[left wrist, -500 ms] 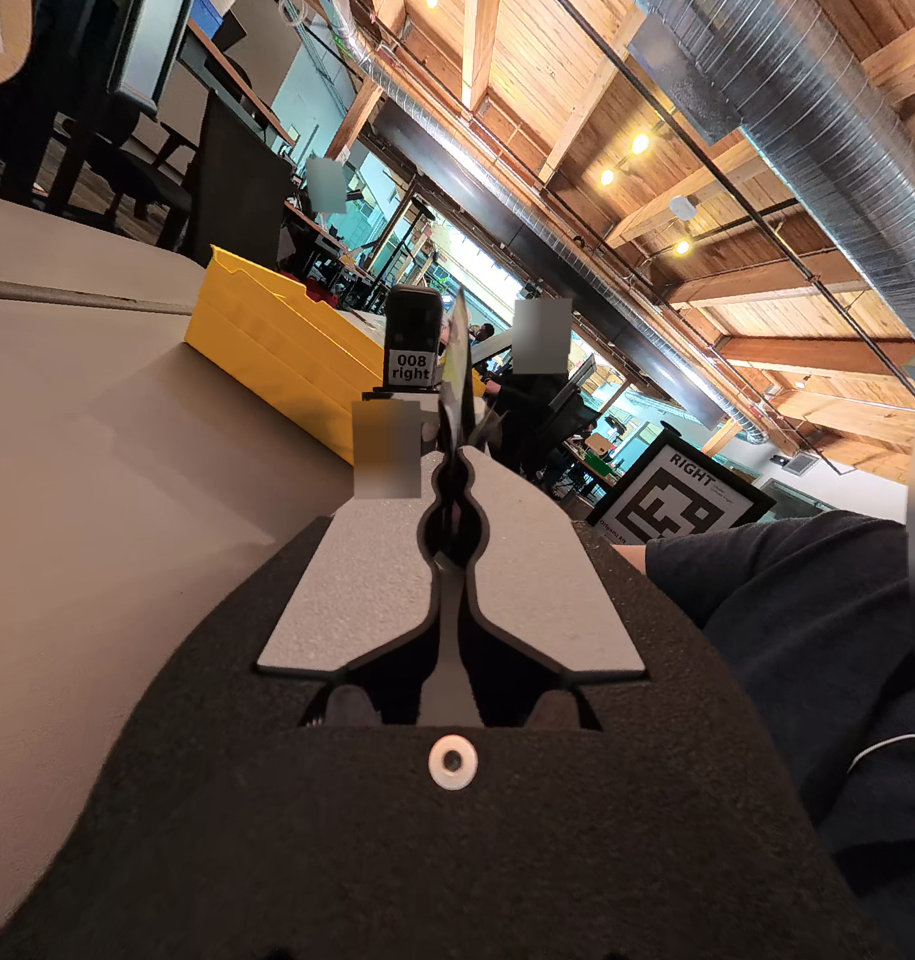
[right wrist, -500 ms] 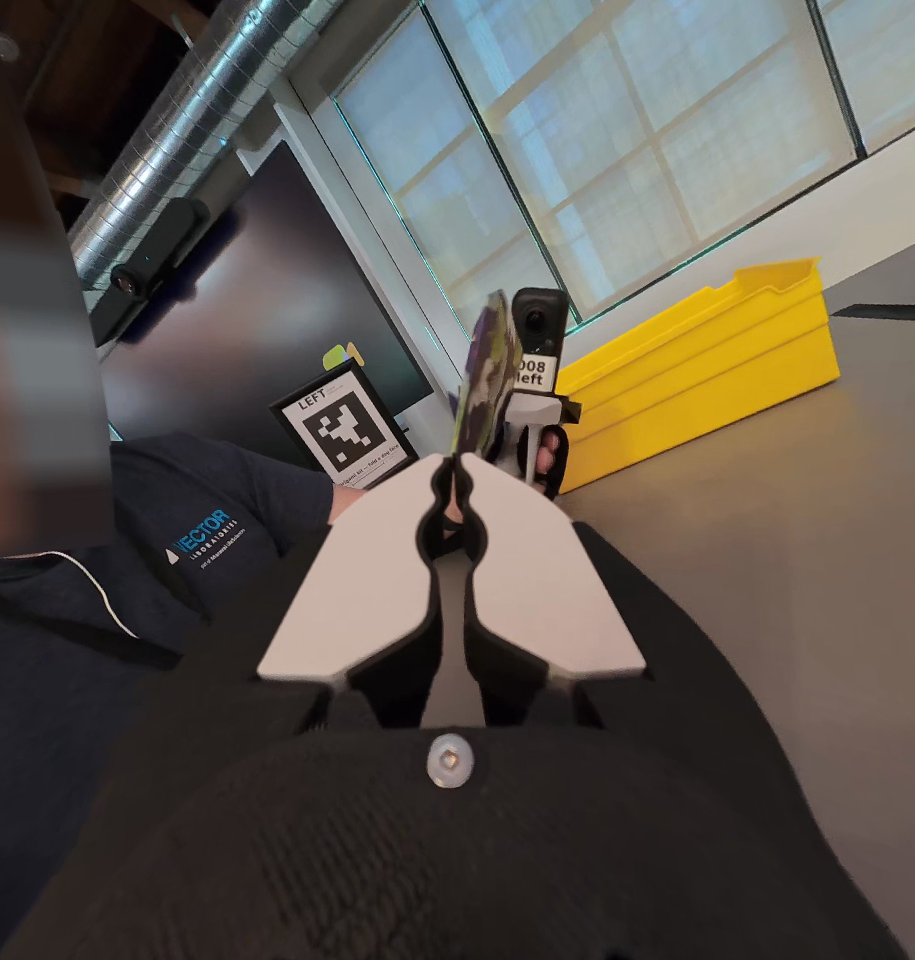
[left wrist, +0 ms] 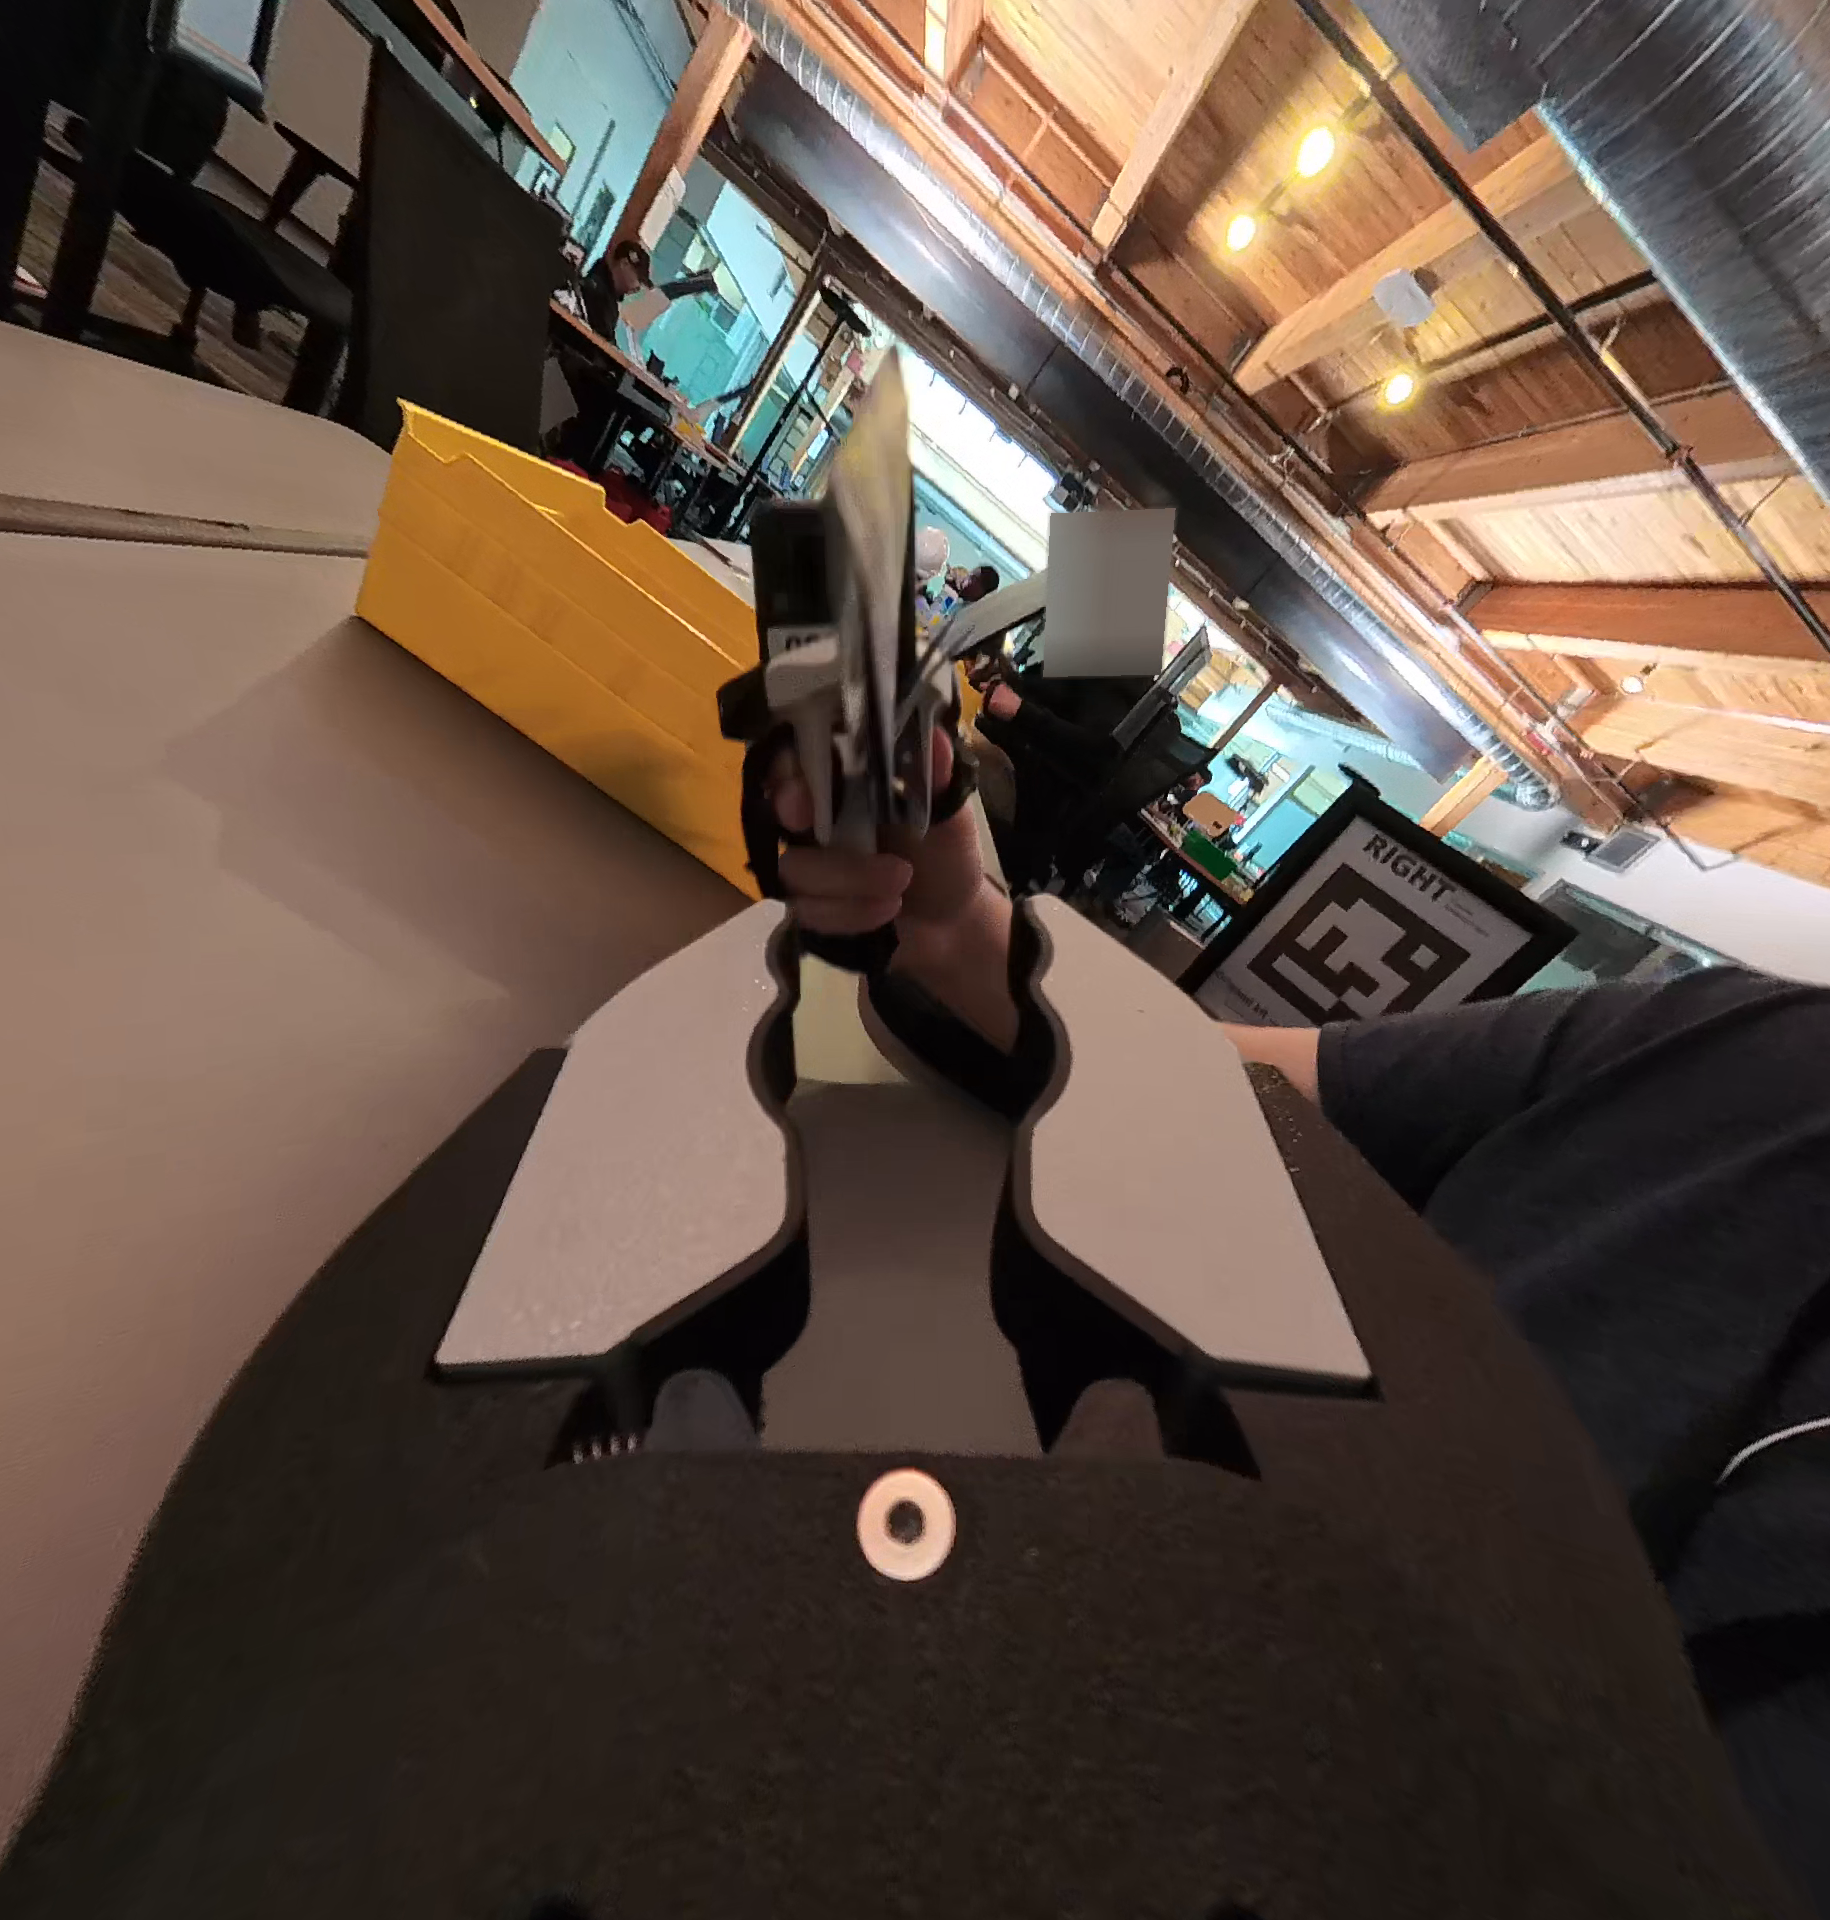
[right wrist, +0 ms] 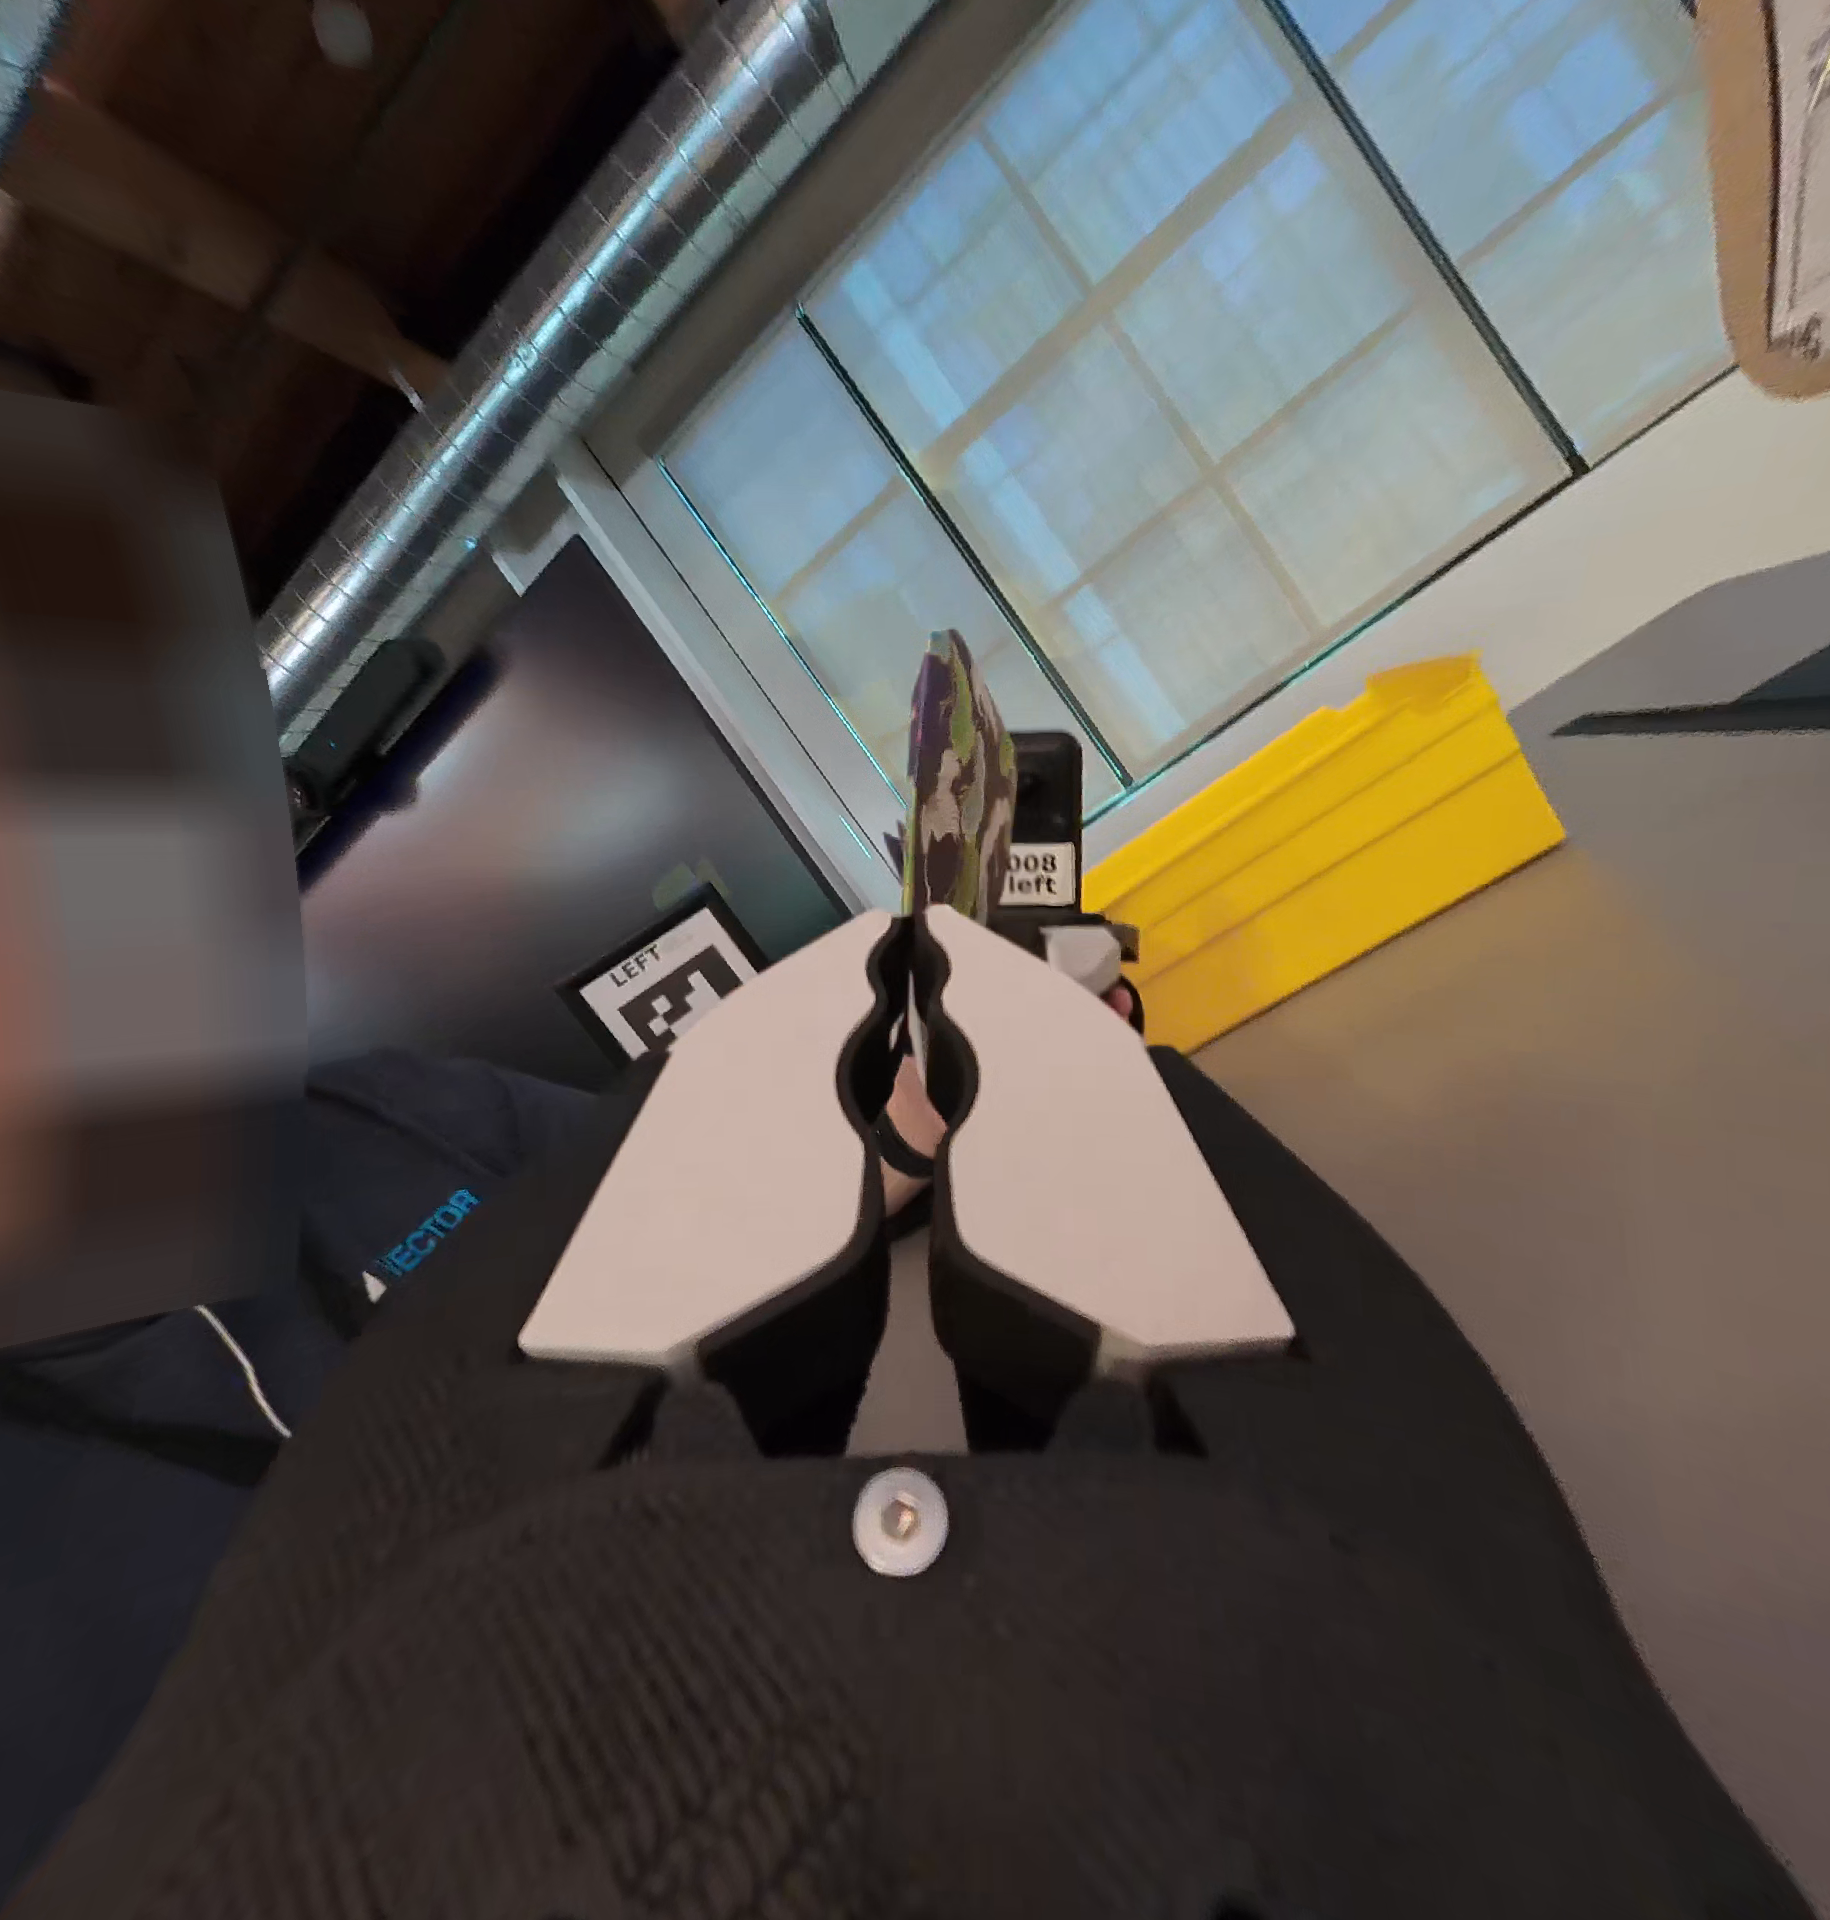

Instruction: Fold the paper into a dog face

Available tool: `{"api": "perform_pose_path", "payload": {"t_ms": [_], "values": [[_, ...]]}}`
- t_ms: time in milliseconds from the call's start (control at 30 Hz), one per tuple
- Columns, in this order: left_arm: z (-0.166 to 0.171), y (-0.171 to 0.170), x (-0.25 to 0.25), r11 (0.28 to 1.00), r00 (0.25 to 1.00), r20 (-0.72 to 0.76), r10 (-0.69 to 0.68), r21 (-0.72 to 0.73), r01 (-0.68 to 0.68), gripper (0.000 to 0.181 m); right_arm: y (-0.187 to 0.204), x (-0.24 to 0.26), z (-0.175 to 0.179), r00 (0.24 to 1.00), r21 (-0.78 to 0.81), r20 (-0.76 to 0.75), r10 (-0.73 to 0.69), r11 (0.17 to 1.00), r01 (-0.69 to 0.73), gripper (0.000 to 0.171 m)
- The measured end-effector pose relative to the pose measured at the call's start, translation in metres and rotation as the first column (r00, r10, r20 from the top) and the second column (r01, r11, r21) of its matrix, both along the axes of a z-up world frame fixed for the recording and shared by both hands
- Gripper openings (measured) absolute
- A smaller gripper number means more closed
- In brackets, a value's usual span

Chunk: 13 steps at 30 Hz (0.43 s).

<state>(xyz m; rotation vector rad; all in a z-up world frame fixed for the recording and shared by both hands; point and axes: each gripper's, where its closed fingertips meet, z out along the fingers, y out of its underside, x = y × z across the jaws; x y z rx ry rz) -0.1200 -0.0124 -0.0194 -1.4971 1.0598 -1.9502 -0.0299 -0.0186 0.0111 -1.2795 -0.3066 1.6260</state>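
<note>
Yellow bin (right wrist: 1326, 831) behind paper (right wrist: 952, 790) in right tongs (right wrist: 916, 920)

The paper (right wrist: 950, 790) bore purple, green, white and dark blotches; the bin (right wrist: 1337, 821) was yellow, the counter (right wrist: 1576, 1091) grey, the hand-held gripper fingers (right wrist: 1087, 1164) white

paper (right wrist: 955, 790): glossy print | bin (right wrist: 1337, 821): smooth yellow plastic | table (right wrist: 1576, 1143): matt grey

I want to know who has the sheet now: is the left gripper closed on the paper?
No: in the left wrist view the left gripper stands open and empty, while the paper is pinched in the right gripper.
</note>
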Motion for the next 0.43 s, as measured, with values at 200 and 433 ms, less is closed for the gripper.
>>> {"api": "perform_pose_path", "payload": {"t_ms": [200,433], "values": [[-0.016,-0.008,0.004,0.997,0.997,-0.047,-0.059,0.037,0.061,0.03,-0.019,0.0,0.023,0.996,0.097,0.091,-0.006,0.995,-0.003,0.001],[-0.023,-0.003,0.005,0.996,0.996,-0.087,-0.027,0.084,0.035,0.03,-0.021,0.002,0.027,0.997,0.071,0.076,0.012,0.997,-0.018,0.001]]}}
